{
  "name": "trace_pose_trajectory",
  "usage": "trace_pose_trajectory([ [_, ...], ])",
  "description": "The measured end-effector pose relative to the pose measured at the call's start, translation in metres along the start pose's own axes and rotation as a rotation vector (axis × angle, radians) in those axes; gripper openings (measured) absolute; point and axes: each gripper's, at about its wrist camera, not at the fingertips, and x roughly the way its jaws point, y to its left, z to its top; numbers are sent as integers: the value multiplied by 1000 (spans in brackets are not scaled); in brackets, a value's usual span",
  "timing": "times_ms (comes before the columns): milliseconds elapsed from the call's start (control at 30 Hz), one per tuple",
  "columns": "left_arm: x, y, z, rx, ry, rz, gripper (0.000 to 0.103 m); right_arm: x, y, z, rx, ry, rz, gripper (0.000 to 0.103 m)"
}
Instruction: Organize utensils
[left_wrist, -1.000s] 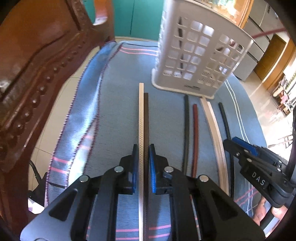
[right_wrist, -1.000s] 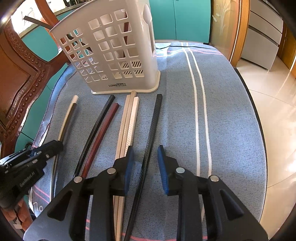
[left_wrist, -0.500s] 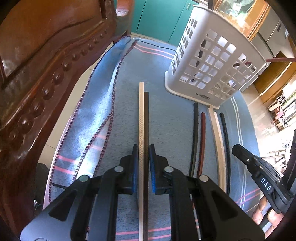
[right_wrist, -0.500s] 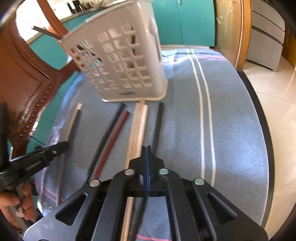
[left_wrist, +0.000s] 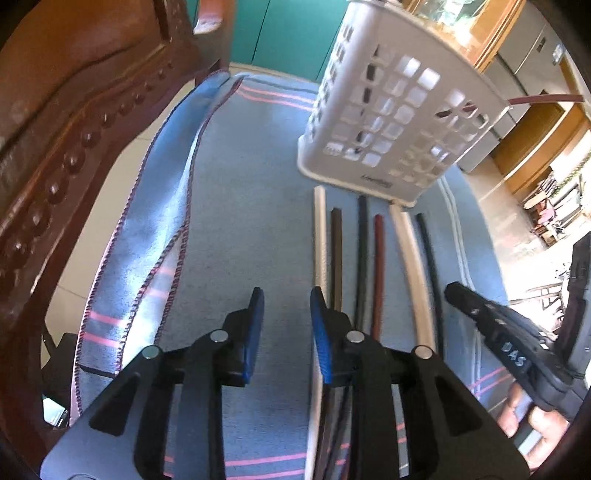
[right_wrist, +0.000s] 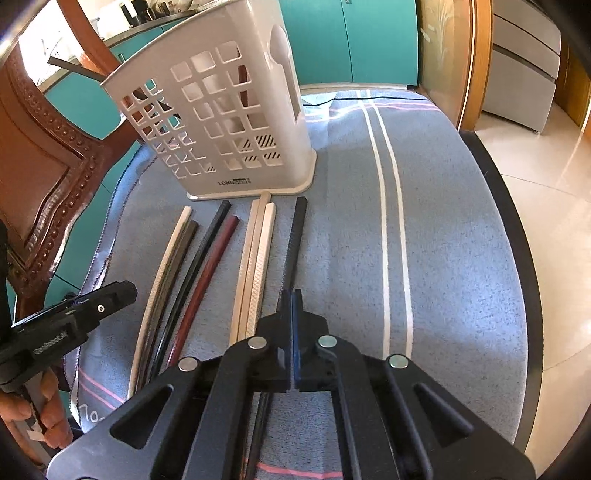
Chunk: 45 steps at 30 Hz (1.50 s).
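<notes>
Your right tool (right_wrist: 291, 295) is clamped shut on the black chopstick (right_wrist: 297, 236), the rightmost stick in the row, gripping it near its near end while the far end lies just short of the white basket (right_wrist: 236, 122); your left tool (left_wrist: 286, 306) stands open and holds nothing, poised above the blue cloth (left_wrist: 236, 206) just left of the cream chopstick (left_wrist: 320, 229) and the dark brown chopstick (left_wrist: 336, 251) that lies against it.

The step in hand looks like lifting the black stick and dropping it into the basket; lift straight up first so the tip clears the cloth and does not drag the pair of cream chopsticks (right_wrist: 258, 251) lying just beside it; then tip the far end upward and carry it over the rim, since the basket is tall and the stick is long; a grip this close to one end leaves a lot of stick free, so turn your wrist slowly or it may pivot between the pads.

Sticks already lean inside the basket and poke over its rim; aim for an open part of the mouth; release only when the tip is well down inside.

Keep your left tool still and apart from the black chopstick beside the red one (left_wrist: 362, 251) and the dark red chopstick (left_wrist: 378, 258) until the right hand clears the counter.
</notes>
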Motion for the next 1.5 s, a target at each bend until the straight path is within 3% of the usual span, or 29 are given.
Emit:
trace_pose_trajectory([
  [300, 12, -18, -2, 54, 7, 18, 32, 3, 7, -1, -25, 0, 7, 2],
  [533, 16, -27, -1, 90, -4, 56, 32, 8, 16, -4, -62, 14, -14, 24],
  [800, 17, -44, -6, 173, -30, 159, 32, 7, 17, -6, -77, 14, -23, 25],
  [933, 19, -48, -6, 180, -37, 194, 35, 6, 15, -7, -87, -4, -109, 26],
  [1300, 16, -36, -1, 160, -29, 207, 40, 12, 23, -9, -107, -3, -125, 31],
  [1400, 15, -36, -1, 165, -26, 198, 28, 11, 22, -9, -106, -3, -124, 31],
  [1500, 15, -35, 0, 157, -25, 189, 23, 12, 23, -10, -105, -3, -121, 31],
])
